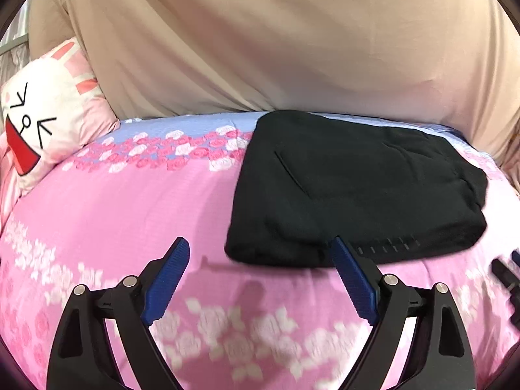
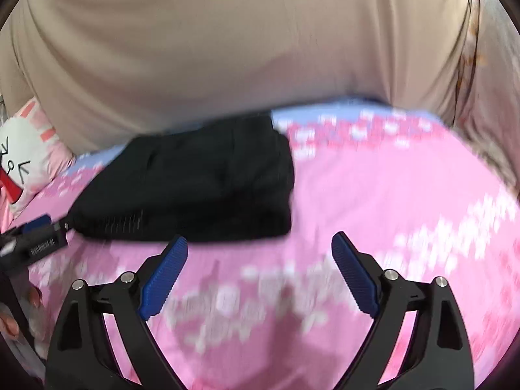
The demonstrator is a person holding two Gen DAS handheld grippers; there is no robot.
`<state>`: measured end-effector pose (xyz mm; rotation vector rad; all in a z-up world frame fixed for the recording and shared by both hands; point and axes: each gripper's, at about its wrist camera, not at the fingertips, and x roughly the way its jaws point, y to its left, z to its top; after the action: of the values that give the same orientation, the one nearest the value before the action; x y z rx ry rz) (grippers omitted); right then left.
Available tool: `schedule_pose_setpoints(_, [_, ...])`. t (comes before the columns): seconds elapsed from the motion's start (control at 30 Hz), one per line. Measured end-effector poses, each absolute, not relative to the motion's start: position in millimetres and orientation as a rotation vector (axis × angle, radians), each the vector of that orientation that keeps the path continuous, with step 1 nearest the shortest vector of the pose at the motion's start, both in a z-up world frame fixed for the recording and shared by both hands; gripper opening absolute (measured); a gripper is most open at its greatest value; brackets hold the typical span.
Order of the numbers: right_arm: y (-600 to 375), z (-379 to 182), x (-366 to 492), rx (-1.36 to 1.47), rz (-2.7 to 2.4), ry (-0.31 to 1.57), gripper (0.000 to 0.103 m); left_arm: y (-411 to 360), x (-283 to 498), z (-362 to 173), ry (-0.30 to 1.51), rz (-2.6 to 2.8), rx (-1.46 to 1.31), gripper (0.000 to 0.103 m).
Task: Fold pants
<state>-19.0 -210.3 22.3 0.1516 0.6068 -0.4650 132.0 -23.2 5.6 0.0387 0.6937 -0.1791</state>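
The black pants (image 1: 354,188) lie folded into a compact rectangle on the pink floral bedsheet (image 1: 130,214), toward the back right in the left wrist view. My left gripper (image 1: 260,250) is open and empty, just in front of the pants' near edge, with its right finger (image 1: 354,282) over that edge. In the blurred right wrist view the pants (image 2: 195,185) lie to the left. My right gripper (image 2: 260,243) is open and empty over bare sheet (image 2: 390,195), near the pants' front right corner. The left gripper (image 2: 35,237) shows at that view's left edge.
A white and pink rabbit cushion (image 1: 48,123) leans at the back left of the bed. A beige curtain (image 1: 276,39) hangs along the far side. The right gripper's tip (image 1: 507,269) shows at the right edge of the left wrist view.
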Motion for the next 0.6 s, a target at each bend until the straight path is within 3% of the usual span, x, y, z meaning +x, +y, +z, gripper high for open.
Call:
schedule_pose_setpoints(0.13, [-190.5,27.6,-38.5,0.126,-0.492,0.543,0.098,-26.5,106.5,4.3,0.689,-0.204,0.052,0.087])
schedule_pose_setpoints(0.6, [-185.8,21.2,-41.2,0.122,-0.523,0.574,0.098,-14.8,73.8,3.0,0.652,-0.152,-0.013,0.092])
